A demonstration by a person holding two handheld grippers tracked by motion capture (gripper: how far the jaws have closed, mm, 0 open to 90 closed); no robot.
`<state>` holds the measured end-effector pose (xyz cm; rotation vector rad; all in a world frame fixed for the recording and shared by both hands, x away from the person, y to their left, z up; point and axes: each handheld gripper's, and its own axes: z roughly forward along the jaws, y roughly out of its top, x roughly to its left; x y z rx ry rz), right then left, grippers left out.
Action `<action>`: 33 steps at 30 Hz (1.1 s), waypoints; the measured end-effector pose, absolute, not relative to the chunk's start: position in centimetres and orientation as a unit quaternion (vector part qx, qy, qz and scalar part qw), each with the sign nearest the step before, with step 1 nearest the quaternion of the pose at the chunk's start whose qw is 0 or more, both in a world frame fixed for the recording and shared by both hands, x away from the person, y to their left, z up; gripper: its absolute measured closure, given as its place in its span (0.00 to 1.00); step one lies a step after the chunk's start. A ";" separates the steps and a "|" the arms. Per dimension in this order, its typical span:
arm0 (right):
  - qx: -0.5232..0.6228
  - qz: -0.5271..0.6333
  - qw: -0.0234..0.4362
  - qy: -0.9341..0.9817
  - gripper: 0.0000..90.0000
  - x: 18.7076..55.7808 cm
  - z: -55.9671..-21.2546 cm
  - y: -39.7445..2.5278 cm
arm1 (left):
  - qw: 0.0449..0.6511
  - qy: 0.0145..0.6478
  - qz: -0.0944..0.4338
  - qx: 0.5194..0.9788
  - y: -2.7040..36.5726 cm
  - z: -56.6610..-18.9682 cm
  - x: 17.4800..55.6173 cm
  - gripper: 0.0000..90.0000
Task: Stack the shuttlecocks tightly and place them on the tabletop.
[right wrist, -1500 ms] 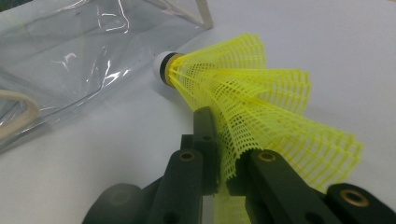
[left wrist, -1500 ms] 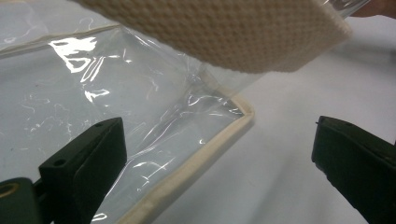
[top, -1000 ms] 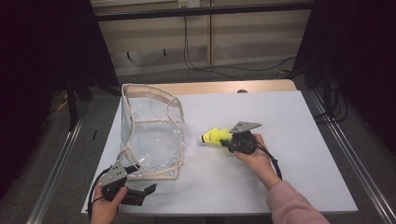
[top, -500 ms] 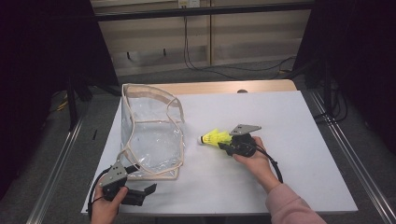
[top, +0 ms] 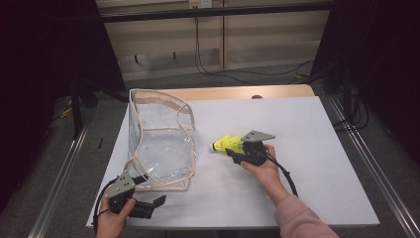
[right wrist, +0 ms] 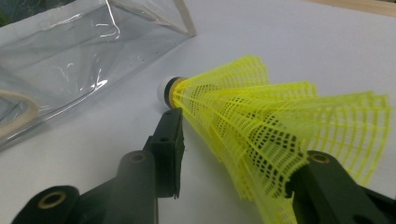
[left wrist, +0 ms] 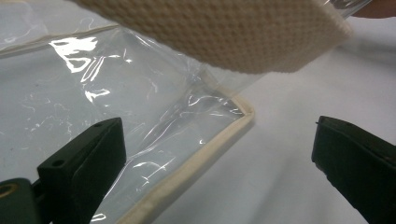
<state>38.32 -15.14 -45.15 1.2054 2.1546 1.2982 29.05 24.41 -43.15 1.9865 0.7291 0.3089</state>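
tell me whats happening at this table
A person works with a handheld gripper in each hand. The right gripper holds a yellow shuttlecock between its fingers, cork end pointing toward a clear plastic bag that stands on the white table. The left gripper sits open at the bag's near bottom corner, gripping nothing. The shuttlecock is not yet in the bag.
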 end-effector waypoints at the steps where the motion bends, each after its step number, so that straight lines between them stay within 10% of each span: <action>1: 0.427 0.457 0.178 0.759 0.63 38.4 -45.2 -15.1 | 0.481 0.299 0.127 0.814 24.4 -43.2 29.0 0.03; 9: 0.426 0.439 0.204 0.764 0.62 39.2 -45.5 -14.3 | 0.481 0.297 0.128 0.815 24.4 -43.2 29.1 0.03; 18: 0.409 0.414 0.217 0.783 0.87 40.1 -45.6 -13.9 | 0.485 0.298 0.124 0.813 24.4 -43.2 29.1 0.03; 33: 0.397 0.427 0.202 0.787 0.89 40.2 -45.3 -14.3 | 0.486 0.298 0.123 0.813 24.4 -43.2 29.1 0.03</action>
